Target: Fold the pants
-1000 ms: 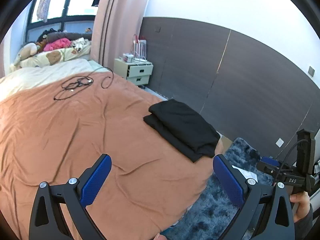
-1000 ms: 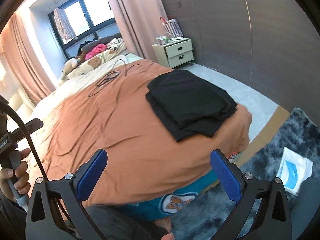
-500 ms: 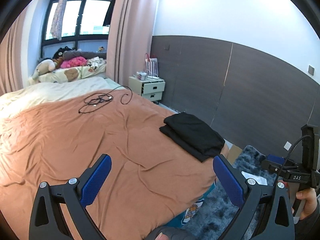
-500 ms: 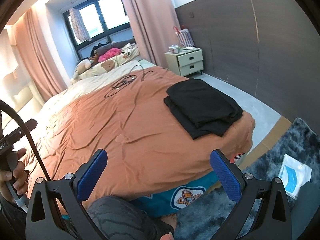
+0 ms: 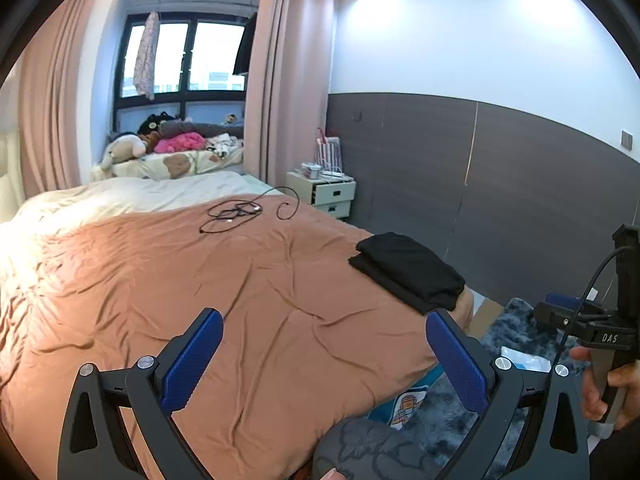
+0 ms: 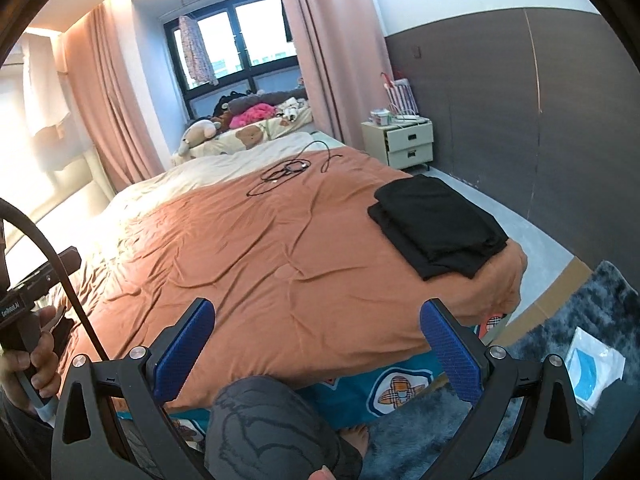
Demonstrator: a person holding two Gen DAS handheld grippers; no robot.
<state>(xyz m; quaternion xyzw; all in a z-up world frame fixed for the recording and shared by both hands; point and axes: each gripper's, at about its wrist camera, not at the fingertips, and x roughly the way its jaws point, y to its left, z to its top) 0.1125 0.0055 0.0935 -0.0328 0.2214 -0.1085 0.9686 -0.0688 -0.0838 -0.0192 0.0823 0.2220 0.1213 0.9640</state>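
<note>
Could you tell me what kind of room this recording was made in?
Almost certainly a home bedroom: a large bed with an orange-brown cover fills the view, a nightstand with drawers stands by the wall, and soft toys lie piled under the curtained window. Folded black pants rest on the bed.

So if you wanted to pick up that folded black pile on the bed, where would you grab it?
Probably by the thick folded edge of the black pants nearest the foot of the bed, coming in low from that side. The layers stack there, so one pinch likely catches all of them. Both the right tool and left tool are open and well short of it.
</note>
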